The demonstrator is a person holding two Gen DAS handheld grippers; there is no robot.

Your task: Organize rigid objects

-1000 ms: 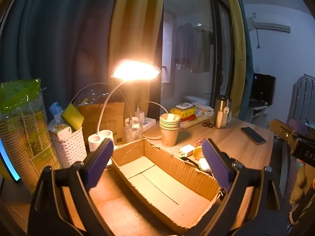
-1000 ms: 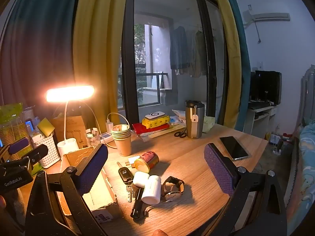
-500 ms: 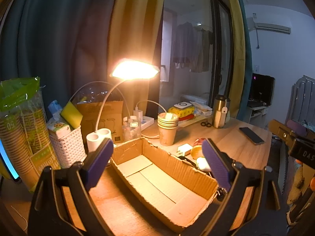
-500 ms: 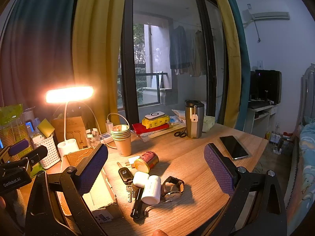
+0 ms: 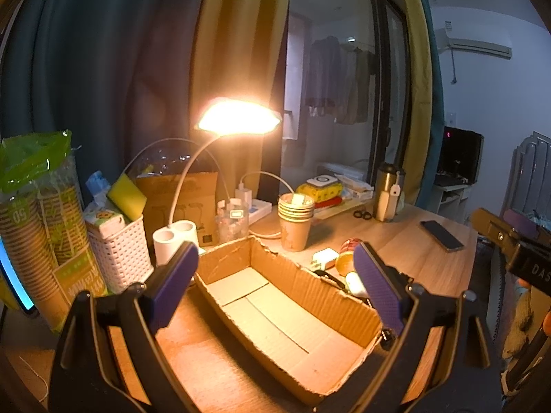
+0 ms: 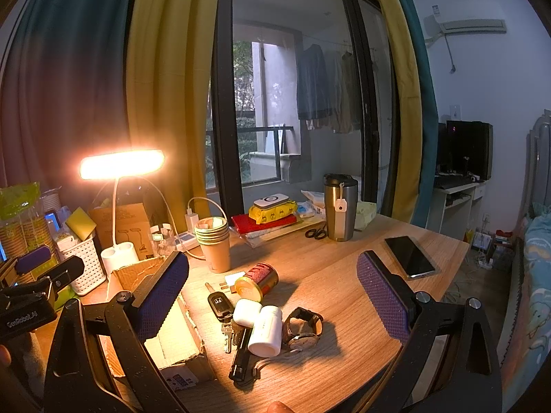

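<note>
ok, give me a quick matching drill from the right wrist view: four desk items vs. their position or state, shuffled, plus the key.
Items:
1. red can
2. white bottle
3. smartphone
4. paper cups

States:
A. upright, stacked
B. on its side, yellow end facing the camera
C. flat, screen dark, near the desk's right edge
D. lying between the car key and the wristwatch

Pairs: 1-B, 2-D, 3-C, 4-A

A lit desk lamp (image 6: 121, 168) glows over the wooden desk (image 6: 330, 261), where a stack of paper cups (image 6: 213, 242), a steel tumbler (image 6: 339, 206), scissors (image 6: 316, 233) and a dark smartphone (image 6: 409, 256) stand apart, with a white woven basket (image 5: 118, 249) at the left.
</note>
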